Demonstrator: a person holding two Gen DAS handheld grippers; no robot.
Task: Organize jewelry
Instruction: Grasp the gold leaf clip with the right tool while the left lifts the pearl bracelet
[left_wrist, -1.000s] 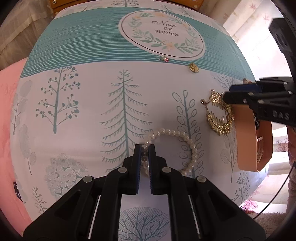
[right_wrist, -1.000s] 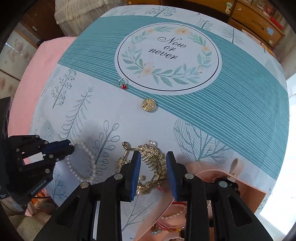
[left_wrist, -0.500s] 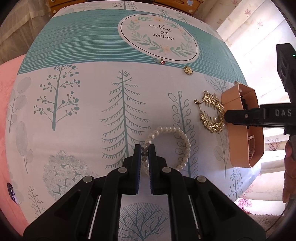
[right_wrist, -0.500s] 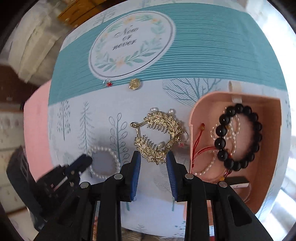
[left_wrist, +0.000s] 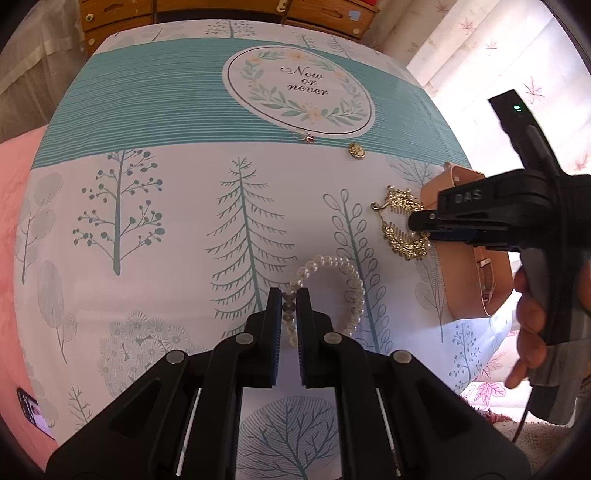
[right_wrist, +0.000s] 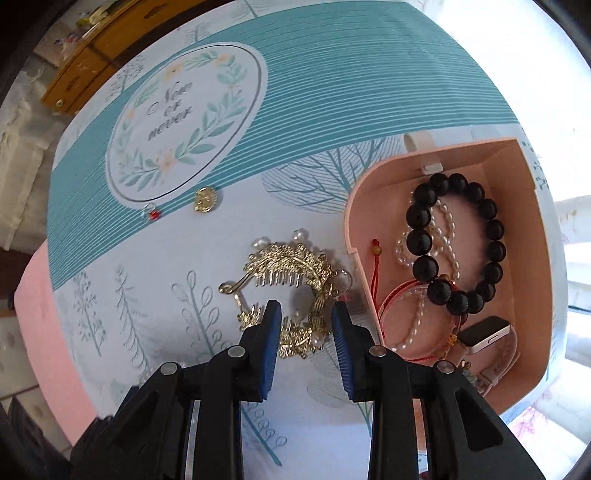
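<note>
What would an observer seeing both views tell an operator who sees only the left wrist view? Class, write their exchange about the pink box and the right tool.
Operator: My left tool grips the pearl bracelet. Is the right tool open?
Observer: Yes, it is open, with its jaws either side of the gold hair comb.
Operator: What is in the pink box?
Observer: A black bead bracelet lies inside, among other pieces.
</note>
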